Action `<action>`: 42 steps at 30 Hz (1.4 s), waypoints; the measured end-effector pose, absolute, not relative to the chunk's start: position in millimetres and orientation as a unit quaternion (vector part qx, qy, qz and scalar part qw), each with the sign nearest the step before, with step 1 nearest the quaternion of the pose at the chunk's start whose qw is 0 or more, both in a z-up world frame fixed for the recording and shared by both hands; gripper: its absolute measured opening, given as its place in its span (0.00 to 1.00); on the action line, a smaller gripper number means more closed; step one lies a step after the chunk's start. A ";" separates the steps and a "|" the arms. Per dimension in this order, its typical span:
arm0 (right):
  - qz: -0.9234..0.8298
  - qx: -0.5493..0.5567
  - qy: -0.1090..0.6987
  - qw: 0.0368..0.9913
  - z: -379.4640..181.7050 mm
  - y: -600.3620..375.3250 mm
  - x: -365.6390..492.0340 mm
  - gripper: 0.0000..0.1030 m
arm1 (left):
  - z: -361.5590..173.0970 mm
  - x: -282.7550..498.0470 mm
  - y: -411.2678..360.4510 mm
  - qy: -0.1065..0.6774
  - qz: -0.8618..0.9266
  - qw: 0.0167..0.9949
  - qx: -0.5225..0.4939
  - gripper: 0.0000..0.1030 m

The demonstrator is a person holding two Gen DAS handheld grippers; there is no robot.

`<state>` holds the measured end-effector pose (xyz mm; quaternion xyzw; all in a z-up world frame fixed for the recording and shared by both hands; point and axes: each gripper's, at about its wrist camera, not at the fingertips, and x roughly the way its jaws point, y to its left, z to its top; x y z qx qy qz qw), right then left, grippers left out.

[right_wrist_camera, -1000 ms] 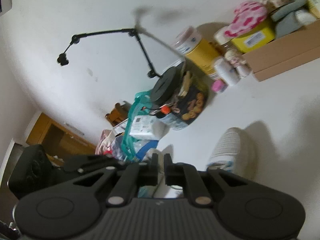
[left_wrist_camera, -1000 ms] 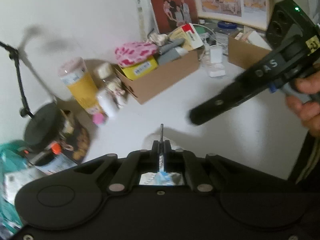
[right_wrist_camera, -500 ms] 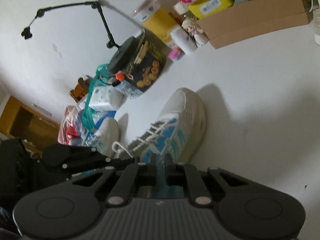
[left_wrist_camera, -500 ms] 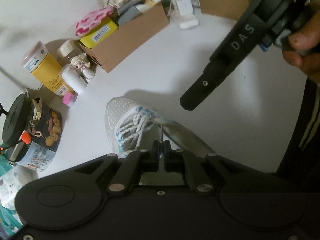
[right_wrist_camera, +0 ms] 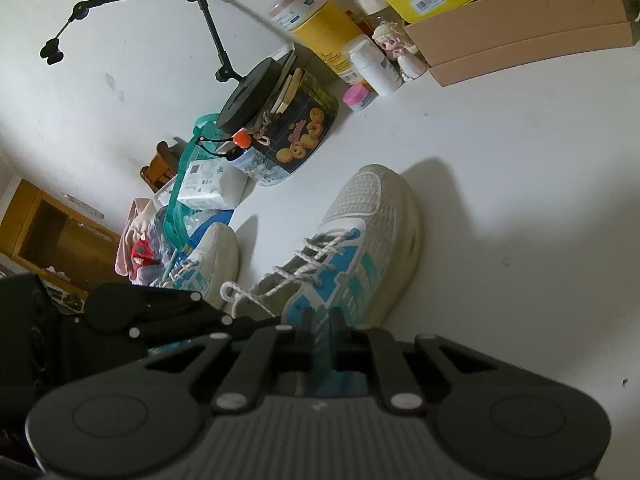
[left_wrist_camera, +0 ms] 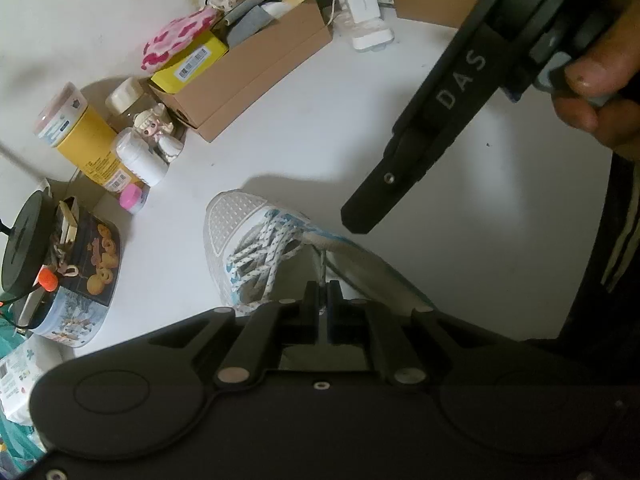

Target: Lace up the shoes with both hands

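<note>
A white mesh sneaker with blue side stripes and speckled white laces lies on the white table, toe pointing away. My left gripper is shut on one lace strand, which runs taut up to the eyelets. Held by a hand, my right gripper hovers just right of the sneaker. In the right wrist view, my right gripper shows only a narrow slit and holds nothing I can see, just above the sneaker's blue side. A loose lace loop lies beside my left gripper. A second sneaker sits left.
A cookie tin with a black stand base, a yellow canister, small bottles and a figurine crowd the left. A filled cardboard box and a charger stand behind. Bags lie beside the second sneaker. A dark sleeve borders the right.
Both views have tipped downward: a second ago they faced the clutter and wall, now the sneaker fills the middle. The left gripper has sunk toward the shoe, still holding the lace.
</note>
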<state>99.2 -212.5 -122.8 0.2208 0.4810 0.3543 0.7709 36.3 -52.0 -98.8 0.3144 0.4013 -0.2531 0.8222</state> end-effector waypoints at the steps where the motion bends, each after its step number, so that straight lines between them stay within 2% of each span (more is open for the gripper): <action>1: 0.355 0.220 0.482 0.771 -124.1 -214.0 98.8 0.09 | -98.8 36.1 -52.3 0.402 -0.254 0.822 0.315 0.01; 33: 0.360 0.221 0.481 0.768 -123.1 -209.7 96.9 0.09 | -94.8 39.7 -63.3 0.388 -0.257 0.823 0.325 0.01; 42: 0.353 0.272 0.479 0.757 -128.8 -213.5 103.0 0.11 | -94.9 37.3 -61.5 0.377 -0.262 0.830 0.317 0.01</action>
